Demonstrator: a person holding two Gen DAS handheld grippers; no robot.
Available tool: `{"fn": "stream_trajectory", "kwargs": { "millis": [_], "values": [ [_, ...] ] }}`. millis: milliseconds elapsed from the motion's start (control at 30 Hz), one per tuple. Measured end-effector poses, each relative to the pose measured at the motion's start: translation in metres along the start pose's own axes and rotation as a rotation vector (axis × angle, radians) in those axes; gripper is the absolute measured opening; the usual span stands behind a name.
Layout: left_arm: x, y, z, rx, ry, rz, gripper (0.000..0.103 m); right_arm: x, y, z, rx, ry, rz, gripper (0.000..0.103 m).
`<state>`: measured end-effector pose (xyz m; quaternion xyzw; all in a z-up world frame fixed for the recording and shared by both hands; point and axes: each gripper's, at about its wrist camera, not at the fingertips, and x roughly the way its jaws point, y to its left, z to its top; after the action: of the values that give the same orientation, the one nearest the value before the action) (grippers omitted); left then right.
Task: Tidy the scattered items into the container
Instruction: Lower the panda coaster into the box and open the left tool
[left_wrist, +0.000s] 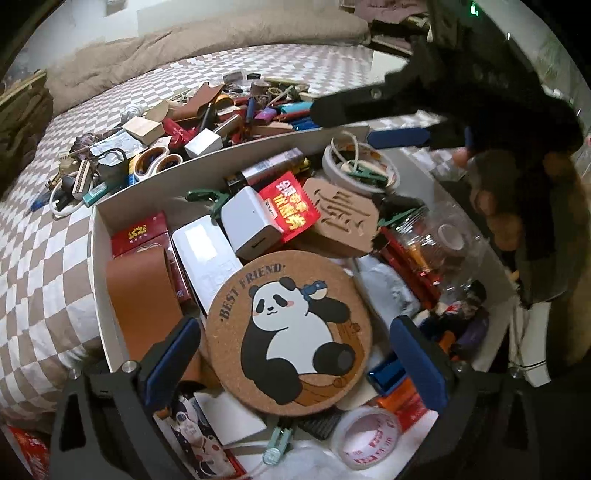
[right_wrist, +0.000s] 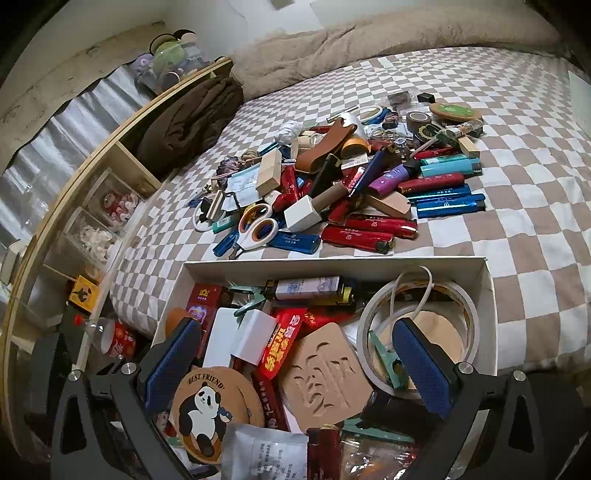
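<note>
Checkered bedspread, box nearly overflowing. Both grippers, left gripper and right gripper, hang wide open, empty; panda coaster under the left could slide off the heap.

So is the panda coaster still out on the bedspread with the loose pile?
No, the panda coaster lies inside the white box on top of other items, while the loose pile sits beyond the box's far wall.

A round cork panda coaster lies atop clutter inside a white box. The left gripper hangs wide open around it.
</note>
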<state>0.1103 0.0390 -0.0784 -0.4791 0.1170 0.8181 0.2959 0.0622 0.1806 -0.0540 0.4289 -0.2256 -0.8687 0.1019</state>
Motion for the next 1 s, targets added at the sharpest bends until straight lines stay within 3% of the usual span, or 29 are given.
{"fn": "stream_trajectory", "kwargs": {
  "millis": [467, 767, 1000],
  "values": [
    [-0.017, 0.010, 0.000, -0.075, -0.051, -0.019, 0.103, -0.008, 0.003, -0.004, 0.002, -0.011, 0.009, 0.103],
    [-0.021, 0.021, 0.007, -0.122, -0.089, -0.003, 0.103, -0.017, 0.006, -0.007, -0.058, -0.042, -0.045, 0.103],
    [-0.032, 0.033, 0.021, -0.154, -0.161, 0.017, 0.103, -0.017, 0.006, -0.006, -0.067, -0.046, -0.059, 0.103]
  ]
}}
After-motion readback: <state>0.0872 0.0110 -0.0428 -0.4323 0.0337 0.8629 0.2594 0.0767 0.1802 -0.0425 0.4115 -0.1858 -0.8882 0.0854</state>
